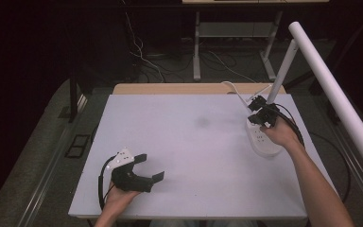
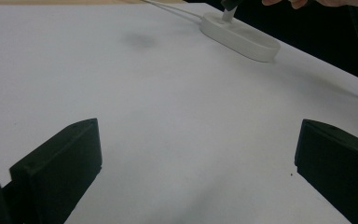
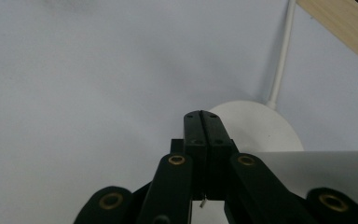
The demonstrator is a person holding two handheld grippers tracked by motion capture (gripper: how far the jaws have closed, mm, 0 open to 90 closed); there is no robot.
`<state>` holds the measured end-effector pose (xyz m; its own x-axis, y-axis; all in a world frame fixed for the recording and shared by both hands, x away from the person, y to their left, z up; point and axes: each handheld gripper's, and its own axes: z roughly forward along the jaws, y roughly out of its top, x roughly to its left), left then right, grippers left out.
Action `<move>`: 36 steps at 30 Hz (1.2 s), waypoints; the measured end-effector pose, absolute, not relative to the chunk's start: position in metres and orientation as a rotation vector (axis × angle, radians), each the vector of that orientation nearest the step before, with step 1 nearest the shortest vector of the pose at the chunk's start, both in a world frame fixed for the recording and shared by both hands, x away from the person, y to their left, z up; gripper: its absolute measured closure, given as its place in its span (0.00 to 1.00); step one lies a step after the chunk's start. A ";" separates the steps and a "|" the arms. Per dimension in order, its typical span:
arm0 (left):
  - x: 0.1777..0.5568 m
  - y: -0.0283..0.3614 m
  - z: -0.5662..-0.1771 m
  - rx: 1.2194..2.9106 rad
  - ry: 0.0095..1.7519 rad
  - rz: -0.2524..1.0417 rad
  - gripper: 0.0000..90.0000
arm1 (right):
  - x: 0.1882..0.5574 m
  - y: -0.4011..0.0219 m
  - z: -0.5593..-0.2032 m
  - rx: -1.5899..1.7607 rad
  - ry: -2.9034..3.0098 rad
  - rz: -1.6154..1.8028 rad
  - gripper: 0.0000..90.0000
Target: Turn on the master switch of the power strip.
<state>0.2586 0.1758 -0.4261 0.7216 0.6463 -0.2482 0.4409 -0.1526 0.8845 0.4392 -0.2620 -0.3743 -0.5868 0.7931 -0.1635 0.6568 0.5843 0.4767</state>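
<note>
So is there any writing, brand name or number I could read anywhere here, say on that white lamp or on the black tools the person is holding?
None can be read.
White oval lamp base: a few small dark marks on top, too small and blurred to tell whether they are signs.
White tube lamp head: plain, no text.
Black left gripper and black right gripper: no label visible.
White table top: blank, apart from a faint grey smudge.
</note>
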 end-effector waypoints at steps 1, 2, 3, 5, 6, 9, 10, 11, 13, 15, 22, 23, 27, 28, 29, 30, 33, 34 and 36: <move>0.259 0.176 -0.426 1.790 0.857 0.225 0.00 | 0.440 -0.262 -0.375 1.181 2.458 0.523 0.99; 0.259 0.176 -0.426 1.790 0.856 0.225 0.00 | 0.441 -0.262 -0.376 1.185 2.455 0.521 0.99; 0.259 0.176 -0.426 1.787 0.856 0.225 0.00 | 0.442 -0.263 -0.377 1.185 2.454 0.520 0.99; 0.259 0.176 -0.426 1.788 0.857 0.226 0.00 | 0.443 -0.263 -0.378 1.187 2.452 0.516 0.99; 0.259 0.176 -0.426 1.789 0.856 0.225 0.00 | 0.444 -0.263 -0.380 1.190 2.452 0.507 0.99; 0.259 0.175 -0.426 1.791 0.855 0.227 0.00 | 0.446 -0.263 -0.383 1.194 2.452 0.498 0.99; 0.259 0.176 -0.426 1.794 0.854 0.227 0.00 | 0.446 -0.263 -0.383 1.194 2.452 0.498 0.99; 0.259 0.176 -0.426 1.792 0.854 0.227 0.00 | 0.447 -0.262 -0.384 1.195 2.447 0.495 0.99; 0.259 0.176 -0.426 1.789 0.855 0.224 0.00 | 0.448 -0.263 -0.385 1.197 2.446 0.497 0.99; 0.259 0.176 -0.426 1.789 0.854 0.225 0.00 | 0.449 -0.263 -0.386 1.199 2.441 0.488 0.99; 0.259 0.176 -0.426 1.795 0.853 0.226 0.00 | 0.452 -0.264 -0.392 1.208 2.441 0.479 0.99; 0.259 0.176 -0.426 1.795 0.853 0.226 0.00 | 0.453 -0.264 -0.392 1.208 2.443 0.479 0.99; 0.259 0.175 -0.426 1.795 0.854 0.226 0.00 | 0.453 -0.264 -0.396 1.212 2.443 0.468 0.99; 0.259 0.176 -0.426 1.795 0.854 0.226 0.00 | 0.453 -0.264 -0.397 1.215 2.442 0.468 0.99; 0.259 0.176 -0.426 1.795 0.853 0.226 0.00 | 0.453 -0.264 -0.397 1.215 2.442 0.468 0.99; 0.259 0.175 -0.426 1.796 0.853 0.226 0.00 | 0.452 -0.264 -0.399 1.222 2.427 0.446 0.99; 0.259 0.175 -0.427 1.798 0.852 0.225 0.00 | 0.451 -0.266 -0.401 1.231 2.410 0.451 0.99; 0.259 0.175 -0.427 1.798 0.852 0.224 0.00 | 0.451 -0.266 -0.401 1.231 2.410 0.451 0.99; 0.259 0.176 -0.426 1.798 0.852 0.226 0.00 | 0.451 -0.267 -0.401 1.235 2.408 0.456 0.99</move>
<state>0.2589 0.1755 -0.4264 0.7253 0.6444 -0.2422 0.4391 -0.1621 0.8837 0.4508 -0.2668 -0.4008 -0.5329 0.8231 -0.1961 0.6946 0.5579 0.4542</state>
